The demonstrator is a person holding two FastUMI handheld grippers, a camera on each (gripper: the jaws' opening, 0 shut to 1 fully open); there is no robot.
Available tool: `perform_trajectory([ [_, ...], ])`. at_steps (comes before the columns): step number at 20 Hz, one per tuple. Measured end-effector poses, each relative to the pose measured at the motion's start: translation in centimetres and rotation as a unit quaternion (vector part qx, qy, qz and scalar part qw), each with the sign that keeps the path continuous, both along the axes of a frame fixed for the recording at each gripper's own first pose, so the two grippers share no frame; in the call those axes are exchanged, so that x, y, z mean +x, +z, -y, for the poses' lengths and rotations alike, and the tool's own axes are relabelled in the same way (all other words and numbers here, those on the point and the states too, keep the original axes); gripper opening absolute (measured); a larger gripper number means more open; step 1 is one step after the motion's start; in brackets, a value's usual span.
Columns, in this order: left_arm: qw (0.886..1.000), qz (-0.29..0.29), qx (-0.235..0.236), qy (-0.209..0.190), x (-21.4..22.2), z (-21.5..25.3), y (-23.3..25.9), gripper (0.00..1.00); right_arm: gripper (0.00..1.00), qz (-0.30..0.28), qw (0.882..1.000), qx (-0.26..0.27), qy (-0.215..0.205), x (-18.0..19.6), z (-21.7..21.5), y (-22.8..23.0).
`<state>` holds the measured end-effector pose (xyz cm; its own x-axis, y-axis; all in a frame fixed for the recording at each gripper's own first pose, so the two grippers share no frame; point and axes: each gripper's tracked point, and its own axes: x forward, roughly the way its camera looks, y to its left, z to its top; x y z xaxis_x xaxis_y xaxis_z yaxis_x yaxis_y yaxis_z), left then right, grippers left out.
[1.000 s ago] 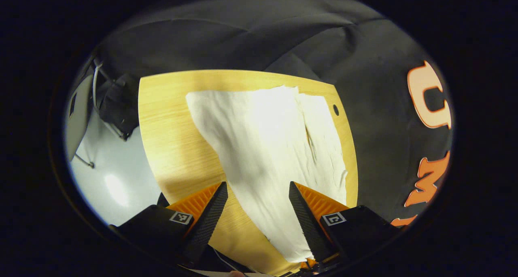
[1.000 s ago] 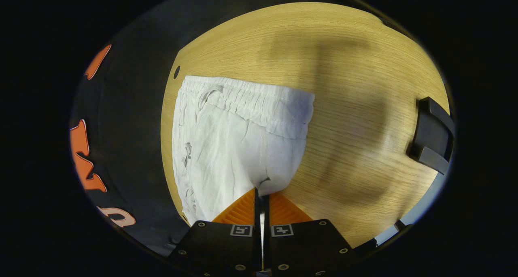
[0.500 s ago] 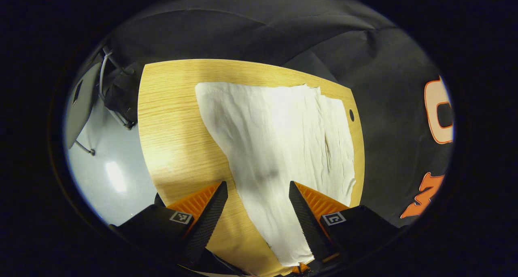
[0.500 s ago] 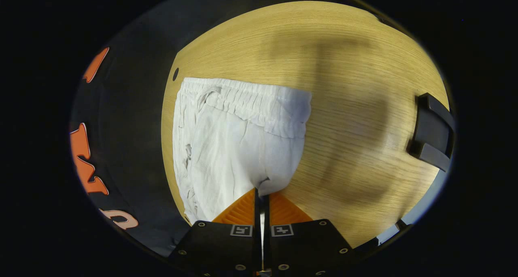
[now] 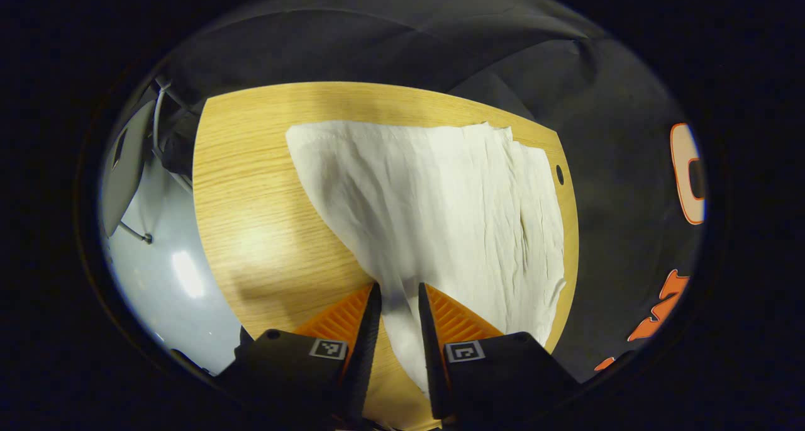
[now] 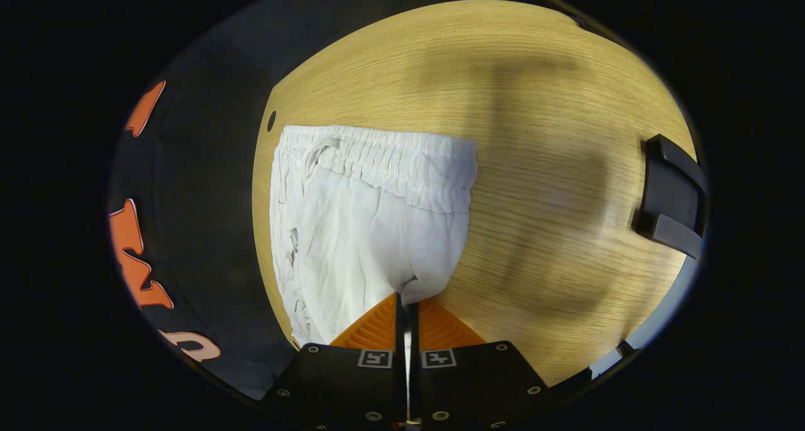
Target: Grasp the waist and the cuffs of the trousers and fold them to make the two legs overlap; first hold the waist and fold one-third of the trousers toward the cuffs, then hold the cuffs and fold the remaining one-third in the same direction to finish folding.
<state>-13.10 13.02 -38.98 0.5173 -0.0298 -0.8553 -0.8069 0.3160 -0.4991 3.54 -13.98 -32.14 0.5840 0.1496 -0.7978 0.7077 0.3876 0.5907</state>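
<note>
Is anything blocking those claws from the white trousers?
Nothing visible does. The left claw has white trousers cloth between its fingers, and the right claw is shut on the cloth, on the wooden table.

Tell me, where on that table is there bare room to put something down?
Bare wood lies beyond the waistband and beside the trousers, toward the black block at the table edge. Along the cloth wall, the trousers crowd the edge.

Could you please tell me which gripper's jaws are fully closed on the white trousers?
The right gripper, pinching white fabric trousers; the left gripper's jaws show a gap.
</note>
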Motion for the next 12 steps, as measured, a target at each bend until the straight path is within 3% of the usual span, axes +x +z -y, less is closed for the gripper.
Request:
perform_trajectory([
  [1, 1.000, -0.013, 0.000, 0.007, -0.3, -0.3, -0.6, 0.29, 0.02, 0.000, 1.000, -0.001, 0.000, 0.1, 0.0, 0.0],
  [2, 1.000, -0.015, 0.001, 0.014, 0.0, -0.5, -0.9, 0.03, 0.02, -0.001, 1.000, -0.003, 0.001, 0.1, 0.0, 0.0],
  [3, 1.000, -0.012, 0.000, 0.002, 0.9, -0.2, -1.8, 0.13, 0.02, -0.001, 1.000, -0.006, 0.003, 0.0, 0.0, 0.0],
  [5, 1.000, -0.012, 0.010, -0.018, 0.3, -0.4, -0.4, 0.05, 0.02, -0.004, 1.000, -0.012, 0.006, 0.1, 0.0, 0.0],
  [7, 1.000, -0.004, 0.015, -0.025, 0.5, -0.5, -0.1, 0.04, 0.02, -0.009, 1.000, -0.019, 0.004, -0.1, 0.1, 0.0],
  [8, 0.999, 0.001, 0.017, -0.029, 0.7, -0.4, 0.3, 0.04, 0.07, -0.010, 1.000, -0.024, 0.005, -0.2, 0.0, 0.2],
  [9, 0.999, 0.005, 0.018, -0.034, 0.8, -0.4, 0.7, 0.04, 0.02, -0.009, 1.000, -0.027, 0.006, -0.2, 0.0, 0.4],
  [12, 0.998, 0.024, 0.020, -0.048, 1.6, -0.4, 2.5, 0.04, 0.02, 0.009, 1.000, -0.028, 0.004, -0.4, -0.2, 2.1],
])
